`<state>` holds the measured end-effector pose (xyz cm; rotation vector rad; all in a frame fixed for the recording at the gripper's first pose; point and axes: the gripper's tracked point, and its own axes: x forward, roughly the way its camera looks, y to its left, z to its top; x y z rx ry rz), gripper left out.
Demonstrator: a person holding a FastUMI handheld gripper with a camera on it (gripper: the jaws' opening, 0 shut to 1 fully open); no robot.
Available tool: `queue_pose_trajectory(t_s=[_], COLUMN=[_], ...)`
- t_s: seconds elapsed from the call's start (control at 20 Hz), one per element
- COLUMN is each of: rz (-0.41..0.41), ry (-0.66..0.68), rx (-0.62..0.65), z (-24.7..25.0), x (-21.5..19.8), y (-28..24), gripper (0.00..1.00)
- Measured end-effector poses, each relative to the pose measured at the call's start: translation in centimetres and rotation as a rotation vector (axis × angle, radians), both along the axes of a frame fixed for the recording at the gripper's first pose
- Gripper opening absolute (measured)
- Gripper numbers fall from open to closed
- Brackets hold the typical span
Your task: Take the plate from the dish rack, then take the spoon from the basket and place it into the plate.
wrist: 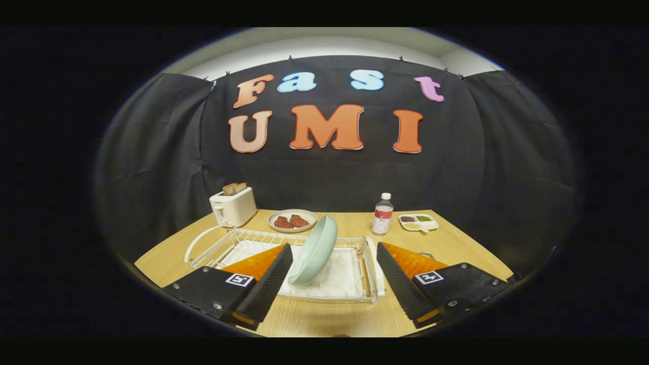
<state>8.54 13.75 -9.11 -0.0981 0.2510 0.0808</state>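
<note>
Gripper [334, 281] with its fingers spread wide and grasping nothing, poised in front of the dish rack [372, 268] on the wooden table [324, 317]. The plate [314, 249], a pale green dish, stands on edge in the dish rack, tilted, its rim rising above the wires and lying between the two fingers and just ahead of them. It appears rigid, smooth-glazed and probably breakable, hence slippery in the grasp; the upper rim is judged the best hold, one finger on each face. White matting lines the dish rack floor under the plate. The wire walls and the white end frame beside the plate limit sideways motion; the room above the plate is open, favouring a lift straight up. Beyond the dish rack stand a toaster [233, 205], a dish of food [292, 220], a bottle [383, 214] and a small divided tray [418, 222]. Bare table lies nearer than the dish rack.
</note>
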Motion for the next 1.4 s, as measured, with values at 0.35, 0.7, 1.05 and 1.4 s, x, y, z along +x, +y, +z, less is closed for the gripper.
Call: queue_pose_trajectory(t_s=[0.35, 0.7, 1.05, 1.4], rz=[-0.093, -0.145, -0.193, -0.271], ry=[0.120, 0.210, 0.236, 0.091], rx=[-0.060, -0.009, 0.024, -0.174], z=[-4.8, -7.7, -7.2, -3.2], x=[3.7, 5.3, 5.7, 6.9], y=[0.6, 0.6, 2.0, 2.0], gripper=[1.00, 0.82, 0.29, 0.16])
